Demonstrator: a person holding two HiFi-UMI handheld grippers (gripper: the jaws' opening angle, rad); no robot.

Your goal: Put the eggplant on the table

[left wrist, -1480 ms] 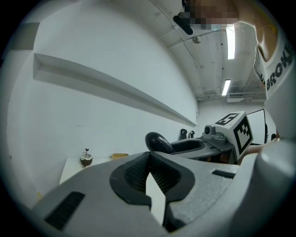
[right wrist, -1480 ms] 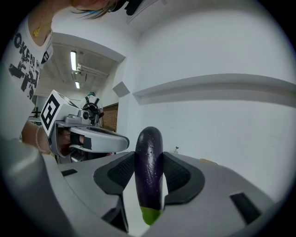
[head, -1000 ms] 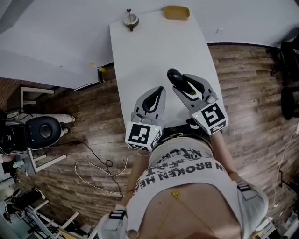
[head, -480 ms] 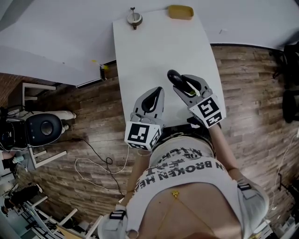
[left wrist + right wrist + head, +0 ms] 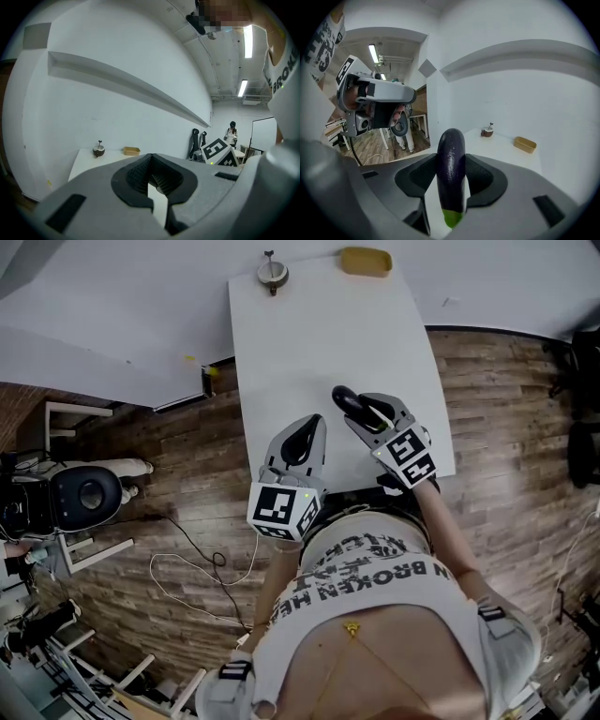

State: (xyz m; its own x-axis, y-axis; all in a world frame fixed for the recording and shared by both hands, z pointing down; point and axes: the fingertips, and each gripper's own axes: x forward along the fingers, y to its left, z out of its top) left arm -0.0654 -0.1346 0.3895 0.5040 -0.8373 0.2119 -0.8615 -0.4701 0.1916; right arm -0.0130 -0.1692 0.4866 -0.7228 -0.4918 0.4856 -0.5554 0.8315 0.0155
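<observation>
Big white counter (image 5: 309, 343) first, and that is where the trouble could start; the right tool (image 5: 368, 415) hangs over the counter's near right part, not far from its right edge, so a round, glossy thing let go here could, I reckon, roll off that edge onto the floor; whether the load touches the counter yet I cannot tell, and if the jaws part while it hangs clear it would drop and bounce rather than settle; a tilt at release would make the roll worse.

The left tool (image 5: 302, 439) sits over the counter's near edge, jaws closed together with nothing in them; if it strays it could nudge the landing spot.

Now the eggplant (image 5: 451, 173) itself; the right tool's jaws stand wide but clamp it, pads pressing on both its flanks; it runs lengthwise between them, green stem end back towards the tool's body, dark rounded end poking out past the fingertips towards the counter's far end; the skin looks slick, so it might slide forward in the pads.

Smallest: a yellow dish (image 5: 366, 261) and a small bowl (image 5: 272, 275) at the counter's far end, well apart from all this.
</observation>
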